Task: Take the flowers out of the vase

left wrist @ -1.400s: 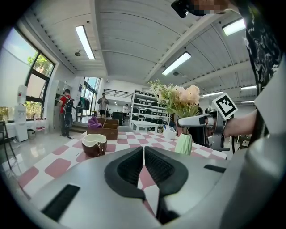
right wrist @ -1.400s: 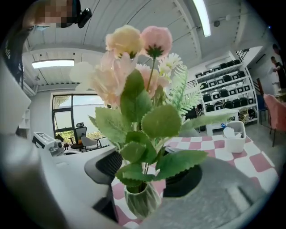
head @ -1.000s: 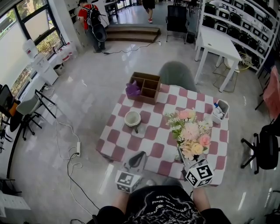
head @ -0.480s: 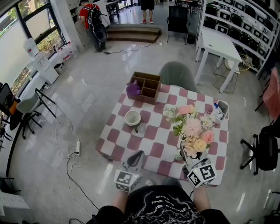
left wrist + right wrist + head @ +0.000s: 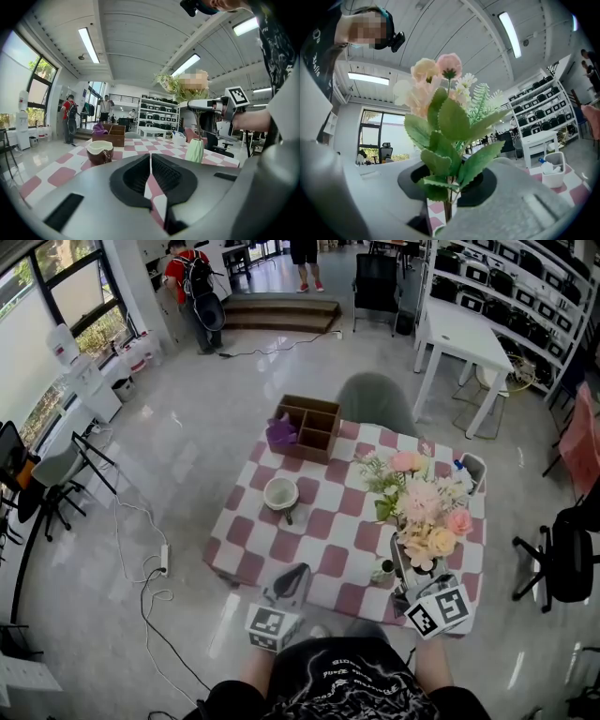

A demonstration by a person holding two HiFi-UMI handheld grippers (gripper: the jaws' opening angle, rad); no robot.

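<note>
A bouquet of pink, peach and white flowers (image 5: 424, 510) with green leaves is held by its stems in my right gripper (image 5: 408, 577) near the table's front right. Its jaws have just been closing and are shut on the stems (image 5: 448, 190), the blooms (image 5: 436, 79) rising above them. The small pale green vase (image 5: 382, 571) stands upright on the checkered table (image 5: 319, 540), just left of and below that gripper. In the left gripper view the stems (image 5: 201, 125) hang above the vase (image 5: 195, 150); whether their ends are past its mouth I cannot tell. My left gripper (image 5: 298, 572) rests shut and empty at the table's front edge.
A brown-and-white cup (image 5: 282, 494) sits mid-table. A wooden compartment box (image 5: 314, 426) with a purple item (image 5: 280, 432) stands at the far edge, and a white basket (image 5: 472, 472) at the far right corner. A grey chair (image 5: 375, 401) is behind the table.
My right gripper has risen with the bouquet, and the flowers have shifted up and right. The green vase, earlier hidden under them, now shows. The left gripper has stayed put.
</note>
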